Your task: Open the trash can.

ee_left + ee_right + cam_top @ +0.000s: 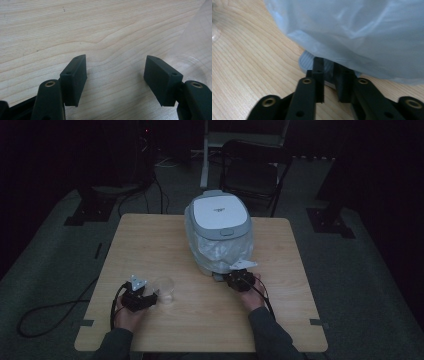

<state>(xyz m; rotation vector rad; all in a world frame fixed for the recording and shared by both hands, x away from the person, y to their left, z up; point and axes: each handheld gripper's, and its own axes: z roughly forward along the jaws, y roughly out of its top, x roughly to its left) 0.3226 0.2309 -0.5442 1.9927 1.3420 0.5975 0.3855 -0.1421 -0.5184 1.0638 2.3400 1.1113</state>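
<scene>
Rice cooker (218,232), white and grey, wrapped in clear plastic film, sits at the far middle of the wooden tabletop (150,245). Nearest, left gripper (141,295) low over the wood, fingers (75,77) wide apart, nothing between them. Clear plastic cup (164,290) just beside its right finger, standing on the tabletop. Right gripper (234,278) at the cooker's near base, fingers (318,75) narrowly apart, tips at a ribbed grey tab (308,61) poking out under the film; cannot tell whether they pinch it. Beyond the tabletop, a dark folding chair (252,167) on grey floor.
</scene>
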